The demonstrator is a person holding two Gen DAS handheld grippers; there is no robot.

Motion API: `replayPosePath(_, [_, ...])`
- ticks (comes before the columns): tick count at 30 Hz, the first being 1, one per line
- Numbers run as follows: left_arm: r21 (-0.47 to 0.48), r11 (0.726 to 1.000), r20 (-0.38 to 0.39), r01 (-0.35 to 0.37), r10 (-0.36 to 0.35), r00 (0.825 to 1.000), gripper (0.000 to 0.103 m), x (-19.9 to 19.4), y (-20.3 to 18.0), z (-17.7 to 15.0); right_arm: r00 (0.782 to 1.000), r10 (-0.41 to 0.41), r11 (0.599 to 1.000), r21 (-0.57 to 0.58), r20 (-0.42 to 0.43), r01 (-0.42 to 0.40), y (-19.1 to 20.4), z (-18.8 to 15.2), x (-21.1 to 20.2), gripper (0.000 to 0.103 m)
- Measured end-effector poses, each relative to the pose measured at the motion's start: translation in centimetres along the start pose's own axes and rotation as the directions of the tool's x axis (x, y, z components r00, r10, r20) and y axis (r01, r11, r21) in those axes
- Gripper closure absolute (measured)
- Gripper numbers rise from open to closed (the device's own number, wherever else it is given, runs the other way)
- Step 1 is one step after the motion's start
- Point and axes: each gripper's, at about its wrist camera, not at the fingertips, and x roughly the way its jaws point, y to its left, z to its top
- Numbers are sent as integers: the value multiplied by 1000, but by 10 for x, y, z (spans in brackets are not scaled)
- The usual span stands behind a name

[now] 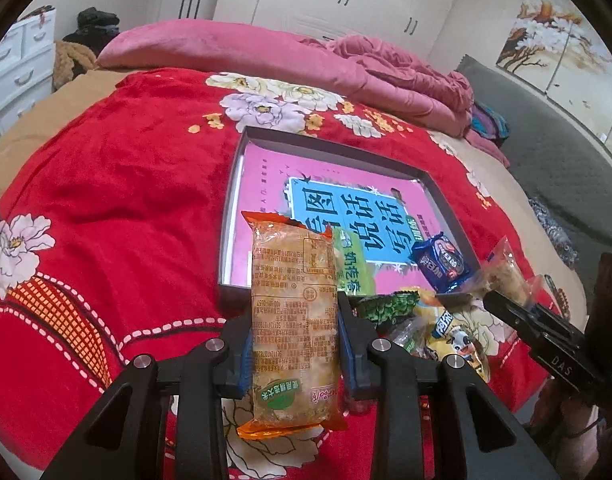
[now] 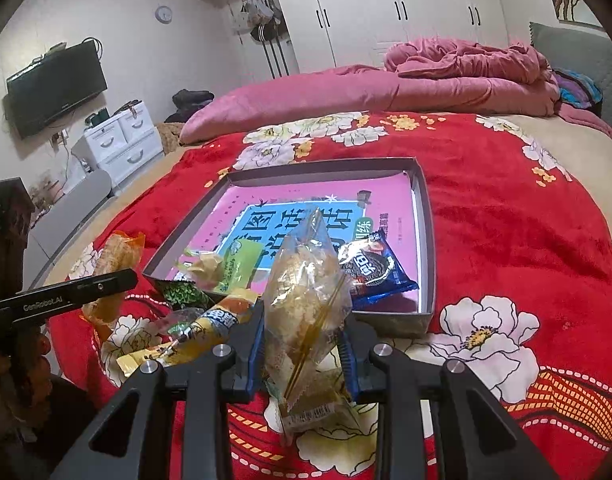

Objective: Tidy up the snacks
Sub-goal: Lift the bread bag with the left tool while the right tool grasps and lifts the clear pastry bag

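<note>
The left gripper clenches an orange packet, long axis pointing far; the right gripper grips a clear bag; the box lies just beyond both, nearer the right.

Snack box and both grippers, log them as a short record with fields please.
left gripper: shut on orange-ended snack pack
right gripper: shut on clear snack bag
box: open, on red blanket
in box: pink book, blue cookie pack, green packet
outside box: loose snack pile at its near corner
</note>
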Motion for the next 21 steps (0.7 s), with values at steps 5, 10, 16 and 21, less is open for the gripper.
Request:
replayPosePath(5, [2, 1000, 19, 2, -3, 1000, 69, -3, -2, 2, 1000, 6, 1000, 1, 1, -6, 1, 2, 2, 71])
replayPosePath(10, [-5, 1000, 47, 4, -4, 999, 69, -5, -3, 6, 1000, 10, 1000, 5, 14, -10, 3, 5, 1, 71])
replayPosePath(16, [5, 1000, 57, -4, 4, 998, 69, -2, -8, 9, 1000, 12, 1000, 17, 19, -12, 5, 7, 3, 71])
replayPosePath(21, [21, 1000, 66, -11, 9, 998, 69, 2, -12, 12, 1000, 18, 999, 27, 18, -18, 5, 9, 6, 71])
